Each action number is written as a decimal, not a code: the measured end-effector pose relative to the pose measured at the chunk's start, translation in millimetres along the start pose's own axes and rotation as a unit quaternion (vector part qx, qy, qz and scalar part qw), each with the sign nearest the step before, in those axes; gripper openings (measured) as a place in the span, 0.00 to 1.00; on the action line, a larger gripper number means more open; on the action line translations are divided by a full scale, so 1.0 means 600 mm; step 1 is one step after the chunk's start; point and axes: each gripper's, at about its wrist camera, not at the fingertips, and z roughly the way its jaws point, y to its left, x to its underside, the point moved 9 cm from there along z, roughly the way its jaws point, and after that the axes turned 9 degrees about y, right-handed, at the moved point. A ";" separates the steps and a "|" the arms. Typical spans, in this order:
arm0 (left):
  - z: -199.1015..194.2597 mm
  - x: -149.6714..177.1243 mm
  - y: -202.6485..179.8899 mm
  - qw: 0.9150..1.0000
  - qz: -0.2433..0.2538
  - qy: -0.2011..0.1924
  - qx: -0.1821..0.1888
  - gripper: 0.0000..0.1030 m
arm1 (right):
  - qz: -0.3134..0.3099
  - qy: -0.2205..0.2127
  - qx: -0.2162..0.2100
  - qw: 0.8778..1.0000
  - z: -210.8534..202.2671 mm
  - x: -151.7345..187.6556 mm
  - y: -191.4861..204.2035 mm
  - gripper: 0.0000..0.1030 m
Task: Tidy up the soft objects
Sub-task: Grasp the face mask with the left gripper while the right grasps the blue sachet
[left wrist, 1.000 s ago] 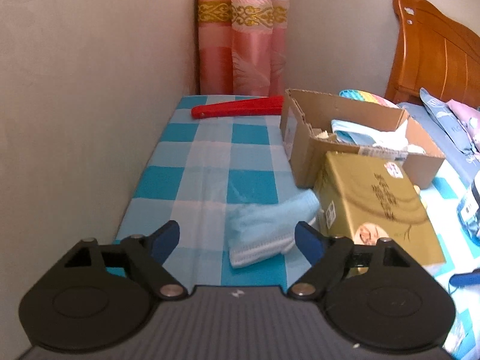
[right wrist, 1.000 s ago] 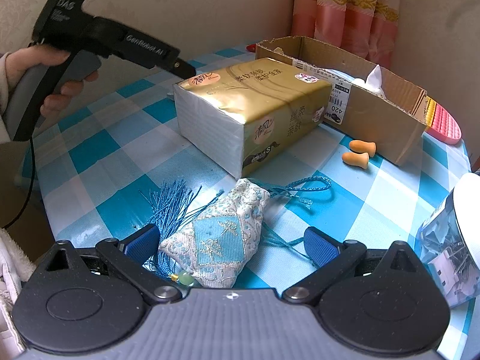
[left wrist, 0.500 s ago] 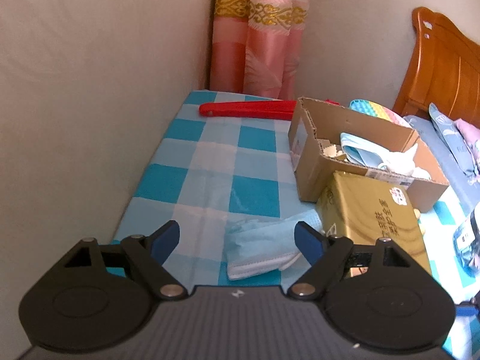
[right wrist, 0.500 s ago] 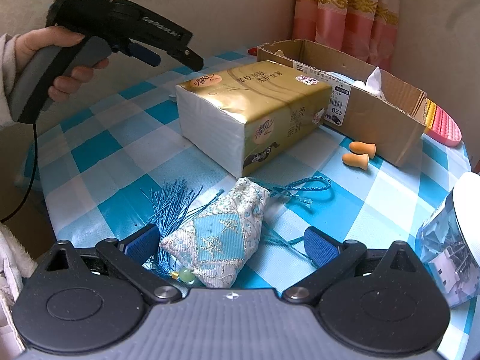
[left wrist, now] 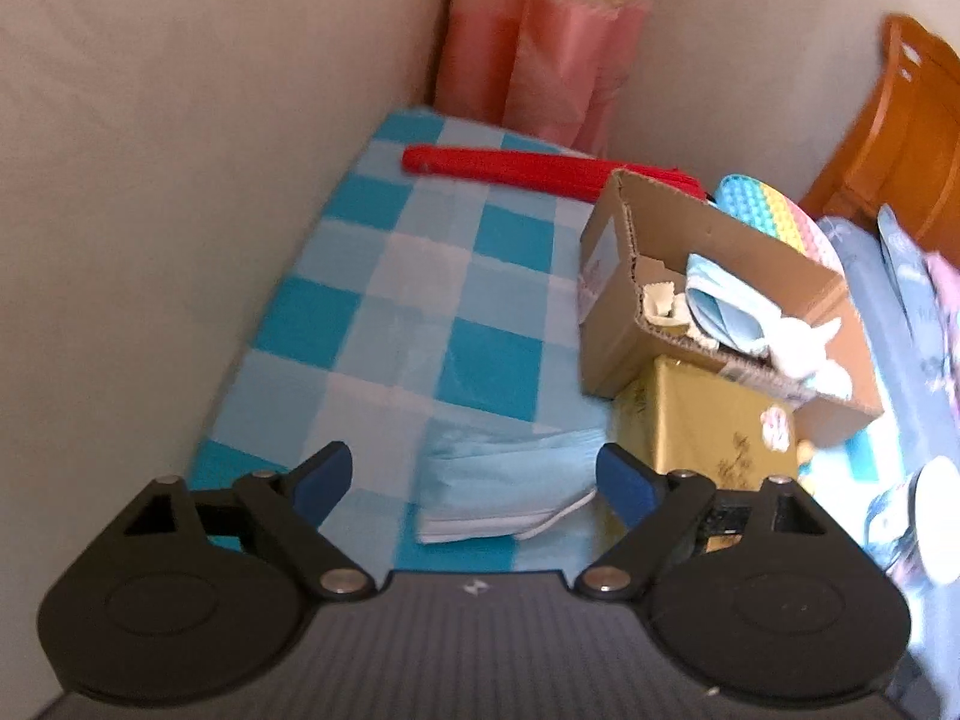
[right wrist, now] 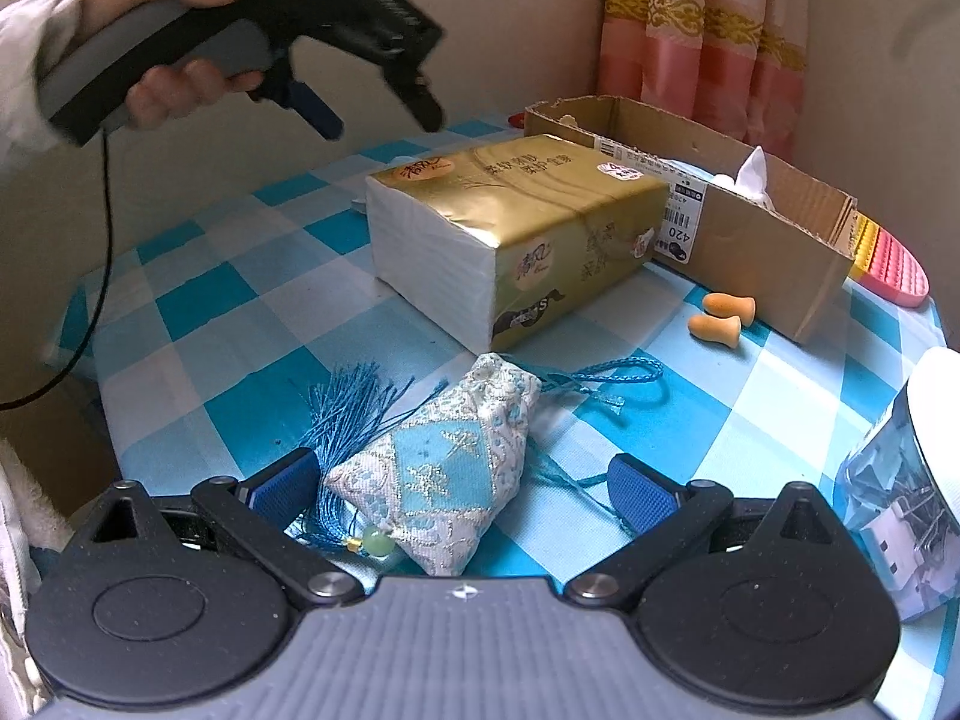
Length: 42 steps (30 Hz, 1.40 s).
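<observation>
Left gripper (left wrist: 474, 480): spread, empty; center over mask (left wrist: 498, 492), then pinch.
Right gripper (right wrist: 465, 492): spread around sachet (right wrist: 444, 468).

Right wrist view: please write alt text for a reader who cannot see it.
An open right tool frames an embroidered blue sachet on a checked tablecloth. Behind lie a gold tissue pack, two orange earplugs and a cardboard box; a hand holds the left tool above.

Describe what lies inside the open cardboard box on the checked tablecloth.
Inside the cardboard box: a light blue face mask, white tissue and torn card scraps. The box floor beneath them is covered.
</observation>
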 end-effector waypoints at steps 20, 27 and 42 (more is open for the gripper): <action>0.057 0.008 0.028 0.997 -0.065 0.038 -0.030 0.85 | -0.006 -0.008 -0.010 1.000 -0.004 0.004 0.001 1.00; 0.075 0.009 0.025 0.997 -0.060 0.043 -0.028 0.85 | -0.004 -0.001 -0.007 1.000 -0.001 0.001 0.003 1.00; 0.056 0.018 0.019 0.999 -0.027 0.011 -0.021 0.69 | -0.010 0.016 0.004 1.000 -0.009 -0.013 0.014 0.58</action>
